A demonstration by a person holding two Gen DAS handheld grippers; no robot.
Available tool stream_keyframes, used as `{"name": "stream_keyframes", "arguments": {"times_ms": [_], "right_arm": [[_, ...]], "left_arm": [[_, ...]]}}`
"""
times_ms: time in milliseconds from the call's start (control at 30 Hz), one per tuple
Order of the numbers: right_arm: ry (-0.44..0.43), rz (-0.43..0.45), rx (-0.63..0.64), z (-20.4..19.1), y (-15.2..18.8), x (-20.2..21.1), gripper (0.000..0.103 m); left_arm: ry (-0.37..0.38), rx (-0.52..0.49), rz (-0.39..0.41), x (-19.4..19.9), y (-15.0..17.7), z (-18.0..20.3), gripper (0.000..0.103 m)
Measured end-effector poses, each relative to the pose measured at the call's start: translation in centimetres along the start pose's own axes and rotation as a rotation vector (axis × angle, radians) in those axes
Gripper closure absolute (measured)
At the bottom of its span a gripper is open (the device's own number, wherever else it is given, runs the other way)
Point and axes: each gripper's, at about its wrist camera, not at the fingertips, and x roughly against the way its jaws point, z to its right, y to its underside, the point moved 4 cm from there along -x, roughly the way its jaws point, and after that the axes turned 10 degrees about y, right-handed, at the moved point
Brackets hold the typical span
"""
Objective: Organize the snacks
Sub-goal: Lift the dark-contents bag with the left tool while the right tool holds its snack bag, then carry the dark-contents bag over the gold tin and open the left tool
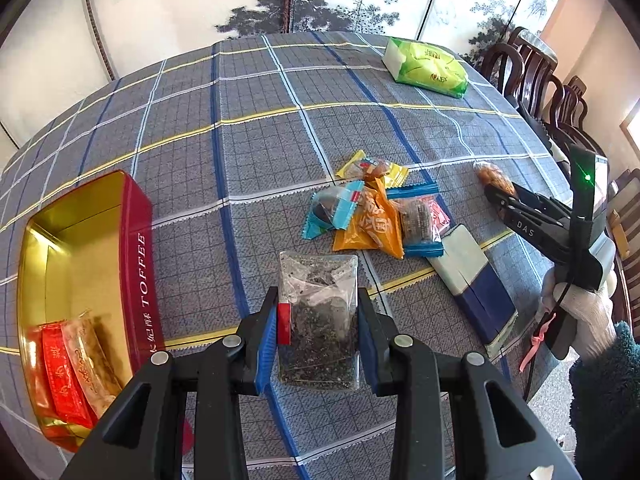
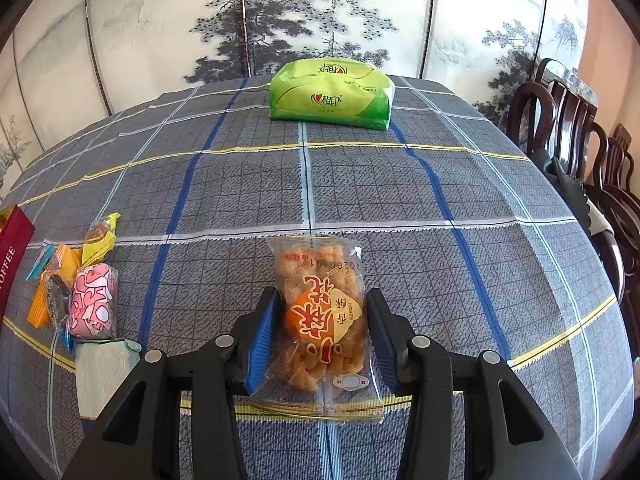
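Note:
My left gripper [image 1: 318,328] is shut on a clear packet of dark seeds [image 1: 318,320], held above the table. A red and gold toffee tin [image 1: 80,280] stands open at the left with a few red and orange packets [image 1: 72,372] inside. My right gripper [image 2: 320,328] is shut on a clear packet of fried dough twists [image 2: 320,312]; it also shows in the left wrist view [image 1: 496,184] at the right. A pile of wrapped snacks [image 1: 376,212] lies mid-table, seen in the right wrist view [image 2: 76,280] at the left.
A green tissue pack [image 2: 332,92] lies at the far side of the checked tablecloth [image 2: 360,184]. A white and blue packet [image 1: 472,280] lies beside the snack pile. Dark wooden chairs [image 2: 568,128] stand along the right edge. A painted folding screen stands behind.

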Motion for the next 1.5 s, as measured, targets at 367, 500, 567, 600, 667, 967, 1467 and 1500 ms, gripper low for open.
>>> {"name": "stream_keyframes", "arguments": {"times_ms": [367, 500, 567, 600, 667, 967, 1467, 1500], "right_arm": [[0.001, 0.0, 0.001, 0.0, 0.0, 0.0, 0.056], [0.0, -0.001, 0.0, 0.0, -0.1, 0.0, 0.056], [0.0, -0.001, 0.0, 0.0, -0.1, 0.0, 0.055], [0.0, -0.001, 0.0, 0.0, -0.1, 0.0, 0.055], [0.001, -0.001, 0.0, 0.0, -0.1, 0.0, 0.055], [0.003, -0.002, -0.001, 0.1, -0.1, 0.0, 0.054], [0.012, -0.005, -0.01, 0.3, -0.1, -0.2, 0.051], [0.012, -0.005, -0.01, 0.4, -0.2, -0.2, 0.051]], "left_arm": [[0.016, -0.009, -0.013, -0.4, 0.2, 0.1, 0.071], [0.011, -0.013, -0.008, -0.2, 0.2, 0.1, 0.071], [0.007, -0.011, -0.008, -0.2, 0.2, 0.0, 0.071], [0.004, -0.009, -0.007, -0.1, 0.2, -0.1, 0.071], [0.001, -0.001, -0.007, -0.1, 0.2, -0.4, 0.071], [-0.019, 0.006, 0.015, 1.5, -0.5, -2.1, 0.071], [-0.087, 0.07, 0.068, 4.6, -3.2, -7.7, 0.071], [-0.087, 0.071, 0.07, 4.7, -3.3, -8.1, 0.071]]}}
